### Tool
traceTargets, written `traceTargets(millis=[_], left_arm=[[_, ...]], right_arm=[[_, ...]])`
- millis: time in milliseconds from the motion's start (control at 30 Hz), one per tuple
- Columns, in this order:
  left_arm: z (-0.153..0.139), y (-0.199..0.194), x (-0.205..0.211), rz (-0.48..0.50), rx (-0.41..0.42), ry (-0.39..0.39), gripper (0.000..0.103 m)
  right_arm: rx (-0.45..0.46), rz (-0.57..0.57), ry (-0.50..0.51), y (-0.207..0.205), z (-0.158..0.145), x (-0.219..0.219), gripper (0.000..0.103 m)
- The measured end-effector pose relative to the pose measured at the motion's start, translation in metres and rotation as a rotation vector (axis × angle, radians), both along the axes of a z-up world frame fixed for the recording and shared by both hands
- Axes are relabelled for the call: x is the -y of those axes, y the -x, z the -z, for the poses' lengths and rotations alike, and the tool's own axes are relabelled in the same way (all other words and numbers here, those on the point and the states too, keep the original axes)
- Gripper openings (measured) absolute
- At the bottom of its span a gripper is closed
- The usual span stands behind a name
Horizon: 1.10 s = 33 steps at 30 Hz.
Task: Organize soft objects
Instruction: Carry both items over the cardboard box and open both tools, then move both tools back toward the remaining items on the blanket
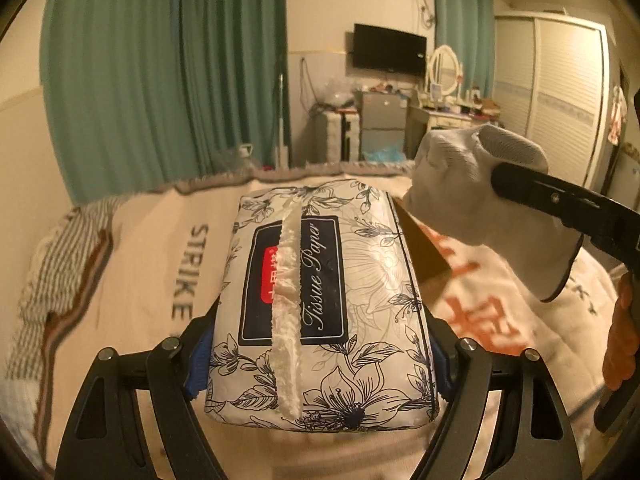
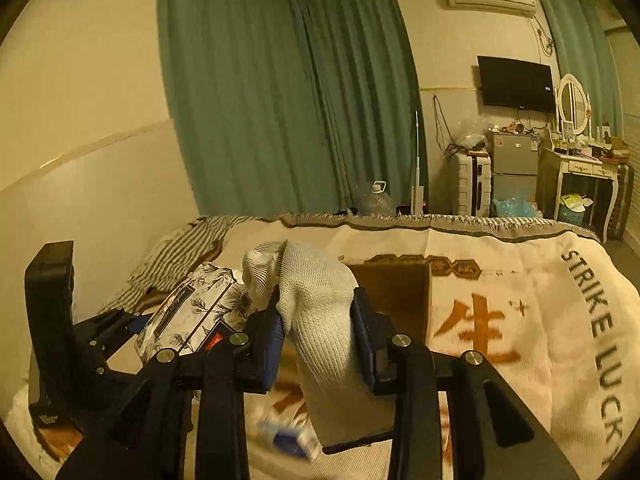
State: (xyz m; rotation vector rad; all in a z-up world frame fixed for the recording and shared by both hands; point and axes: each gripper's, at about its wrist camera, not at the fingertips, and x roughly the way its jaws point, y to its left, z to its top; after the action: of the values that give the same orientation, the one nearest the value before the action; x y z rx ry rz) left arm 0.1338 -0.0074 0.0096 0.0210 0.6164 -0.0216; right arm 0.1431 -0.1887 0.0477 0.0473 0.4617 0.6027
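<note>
My left gripper [image 1: 320, 354] is shut on a white tissue pack [image 1: 320, 304] printed with blue flowers and "Tissue Paper", held above the bed. My right gripper [image 2: 318, 316] is shut on a white knitted sock [image 2: 316, 300], which hangs down between its fingers. In the left wrist view the sock [image 1: 472, 184] and the right gripper [image 1: 560, 204] are to the right of the pack, above a brown cardboard box [image 1: 424, 248]. In the right wrist view the tissue pack [image 2: 192, 312] and the left gripper are to the left, and the open box [image 2: 396, 292] lies just behind the sock.
A cream blanket [image 2: 520, 320] with orange characters and "STRIKE LUCKY" covers the bed. A striped cloth [image 2: 188, 248] lies at its far left. A small blue and white packet [image 2: 288, 440] lies on the blanket under the sock. Green curtains, a dresser and a wardrobe stand beyond.
</note>
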Motion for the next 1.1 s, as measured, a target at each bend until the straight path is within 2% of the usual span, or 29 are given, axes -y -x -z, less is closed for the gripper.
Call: traceTargets(millis=[133, 333, 467, 533, 667, 700, 733, 767, 900, 1100], left_arm=[[0.006, -0.043, 0.002, -0.001, 0.003, -0.017, 0.081], [0.038, -0.101, -0.003, -0.037, -0.055, -0.022, 0.081], [0.057, -0.128, -0.009, -0.048, -0.097, 0.009, 0.082], [0.065, -0.136, -0.008, -0.051, -0.103, -0.004, 0.083], [0.076, -0.140, 0.003, -0.065, -0.124, -0.069, 0.085], [0.076, -0.142, 0.004, -0.068, -0.132, -0.074, 0.086], [0.074, -0.141, 0.005, -0.072, -0.132, -0.079, 0.086], [0.071, -0.140, 0.005, -0.081, -0.128, -0.091, 0.086], [0.050, -0.127, 0.004, -0.085, -0.106, -0.105, 0.086], [-0.022, -0.070, 0.002, -0.070, 0.010, -0.075, 0.086]], right_arm=[[-0.032, 0.028, -0.018, -0.053, 0.008, 0.000, 0.031], [-0.153, 0.034, -0.053, -0.130, 0.043, -0.015, 0.031], [-0.214, 0.040, -0.032, -0.163, 0.072, -0.024, 0.031], [-0.225, 0.042, -0.010, -0.173, 0.084, -0.026, 0.031], [-0.238, 0.055, 0.011, -0.184, 0.096, -0.026, 0.038], [-0.238, 0.061, 0.010, -0.185, 0.097, -0.025, 0.051], [-0.232, 0.073, 0.007, -0.184, 0.096, -0.023, 0.064], [-0.226, 0.088, 0.007, -0.183, 0.093, -0.022, 0.068], [-0.176, 0.106, 0.007, -0.164, 0.068, -0.014, 0.069], [-0.066, 0.122, 0.015, -0.106, -0.002, 0.004, 0.071]])
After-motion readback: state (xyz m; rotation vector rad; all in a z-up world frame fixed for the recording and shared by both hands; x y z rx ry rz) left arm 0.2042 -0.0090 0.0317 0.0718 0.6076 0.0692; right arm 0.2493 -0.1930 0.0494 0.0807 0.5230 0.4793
